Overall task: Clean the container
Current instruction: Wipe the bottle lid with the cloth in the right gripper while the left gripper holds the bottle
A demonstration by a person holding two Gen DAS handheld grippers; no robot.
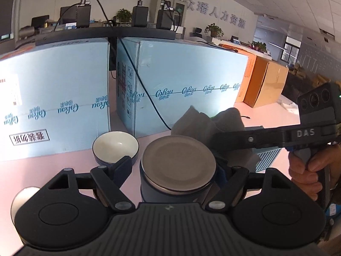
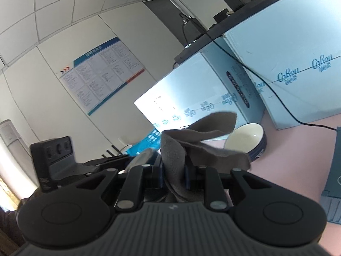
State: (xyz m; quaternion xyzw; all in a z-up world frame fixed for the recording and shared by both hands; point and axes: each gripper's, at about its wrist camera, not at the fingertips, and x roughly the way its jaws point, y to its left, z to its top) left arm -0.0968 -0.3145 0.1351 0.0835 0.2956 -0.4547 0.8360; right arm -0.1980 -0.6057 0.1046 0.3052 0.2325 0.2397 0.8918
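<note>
Pinching grey cloth (image 2: 181,149), right fingers (image 2: 185,173); left fingers (image 1: 125,166) spread beside container (image 1: 178,166).

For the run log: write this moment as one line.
left gripper: around container, grip unclear | right gripper: shut on cloth | bowl: on table, untouched

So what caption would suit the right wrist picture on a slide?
Right gripper clamps a grey cloth above the pink table, a cream bowl just beyond.
</note>
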